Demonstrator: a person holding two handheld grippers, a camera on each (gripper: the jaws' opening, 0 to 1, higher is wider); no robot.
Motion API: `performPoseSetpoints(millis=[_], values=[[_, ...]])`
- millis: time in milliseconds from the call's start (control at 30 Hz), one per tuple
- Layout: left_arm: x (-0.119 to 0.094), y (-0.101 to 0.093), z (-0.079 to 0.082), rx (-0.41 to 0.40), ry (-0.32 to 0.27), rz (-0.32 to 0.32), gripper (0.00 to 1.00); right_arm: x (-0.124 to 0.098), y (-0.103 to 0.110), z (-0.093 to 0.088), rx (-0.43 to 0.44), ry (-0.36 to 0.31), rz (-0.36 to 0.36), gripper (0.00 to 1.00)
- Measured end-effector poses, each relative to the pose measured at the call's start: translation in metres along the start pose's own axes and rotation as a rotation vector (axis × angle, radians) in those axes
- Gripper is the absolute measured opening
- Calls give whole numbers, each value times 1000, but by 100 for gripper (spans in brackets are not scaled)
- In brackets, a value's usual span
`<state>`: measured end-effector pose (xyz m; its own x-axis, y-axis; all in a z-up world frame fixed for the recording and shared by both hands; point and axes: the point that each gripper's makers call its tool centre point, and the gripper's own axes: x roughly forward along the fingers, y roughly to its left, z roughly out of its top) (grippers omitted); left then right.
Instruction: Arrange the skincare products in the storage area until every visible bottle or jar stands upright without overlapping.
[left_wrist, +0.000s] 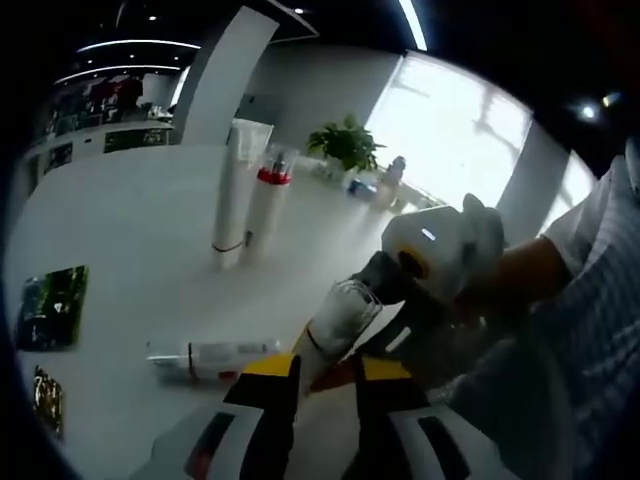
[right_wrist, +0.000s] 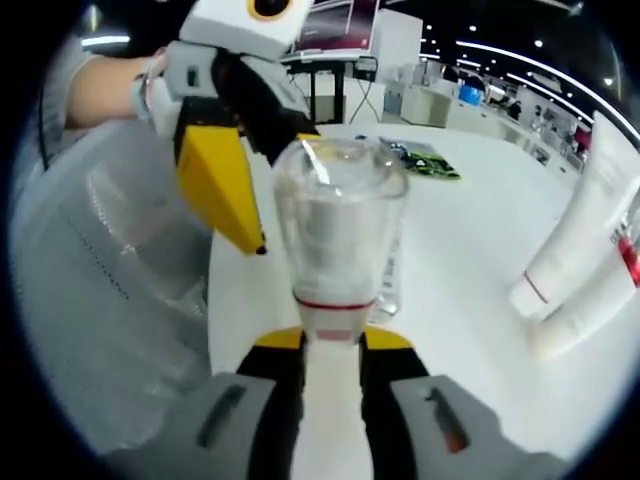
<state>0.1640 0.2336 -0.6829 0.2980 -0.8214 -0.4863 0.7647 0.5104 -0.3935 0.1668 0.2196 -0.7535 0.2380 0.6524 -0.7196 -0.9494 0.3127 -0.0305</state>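
A white bottle with a clear cap (right_wrist: 338, 215) rises straight out of my right gripper (right_wrist: 332, 345), which is shut on its white body below a red ring. In the left gripper view a clear-capped bottle (left_wrist: 340, 315) slants up between the narrow jaws of my left gripper (left_wrist: 328, 365), which look shut on its white lower part. The right gripper (left_wrist: 400, 300) crowds in just behind it. One of the left gripper's yellow fingers (right_wrist: 225, 185) hangs beside the cap. Two tall white tubes (left_wrist: 232, 200) (left_wrist: 268, 205) stand upright farther back. A small tube (left_wrist: 210, 355) lies flat on the white table (left_wrist: 130, 220).
The two upright tubes (right_wrist: 575, 240) lean in at the right edge of the right gripper view. A green packet (left_wrist: 52, 305) (right_wrist: 425, 160) lies flat on the table. A potted plant (left_wrist: 347, 142) stands far back by the window. A person's checked sleeve (left_wrist: 590, 300) is close on the right.
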Motion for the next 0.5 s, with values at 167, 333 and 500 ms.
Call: performPoseSetpoints(millis=[167, 333, 500], values=[[-4, 13, -4, 2, 20, 67, 26, -2, -9, -2, 30, -2, -36, 20], [-11, 28, -3, -12, 18, 140, 26, -5, -16, -5, 61, -6, -68, 20], [-18, 44, -7, -37, 35, 228, 26, -8, -26, -7, 106, -14, -112, 20]])
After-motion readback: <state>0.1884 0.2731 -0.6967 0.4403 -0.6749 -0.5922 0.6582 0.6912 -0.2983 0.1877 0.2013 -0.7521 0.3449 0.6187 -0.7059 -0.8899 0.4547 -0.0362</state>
